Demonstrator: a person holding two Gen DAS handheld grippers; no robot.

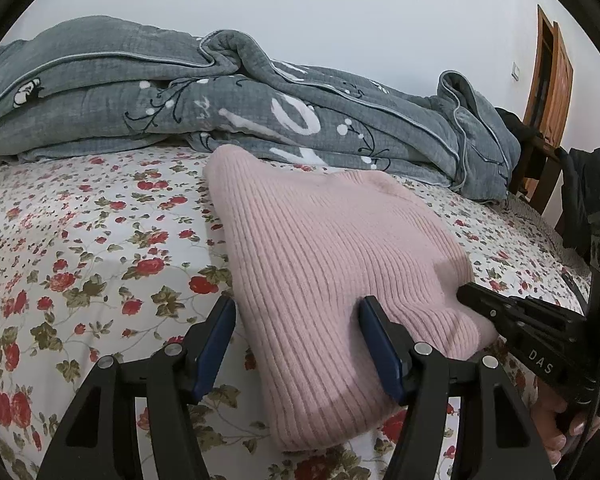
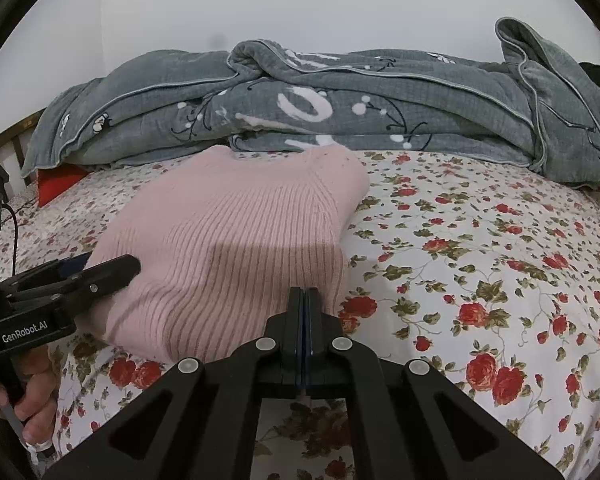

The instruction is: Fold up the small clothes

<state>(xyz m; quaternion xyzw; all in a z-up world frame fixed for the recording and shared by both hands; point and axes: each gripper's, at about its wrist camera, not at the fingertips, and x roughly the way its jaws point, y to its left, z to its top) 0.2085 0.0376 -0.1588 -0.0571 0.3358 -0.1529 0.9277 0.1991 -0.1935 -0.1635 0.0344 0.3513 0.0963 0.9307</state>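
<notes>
On the floral-print bed sheet (image 1: pixel 80 240), the folded pink ribbed knit sweater (image 1: pixel 320 260) lies before a rumpled grey quilt (image 1: pixel 220 92). Left claw (image 1: pixel 296 312) fingers apart, straddling the near-left edge, likely aligning it. Right claw (image 2: pixel 304 300) closed empty, tips pressing the near edge flat.

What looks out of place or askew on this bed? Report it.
Little stands out. The pink ribbed knit sweater lies folded and fairly neat on the floral bedsheet. Only the grey patterned quilt is bunched in a rumpled heap along the wall, and a red item pokes out beneath its end.
</notes>
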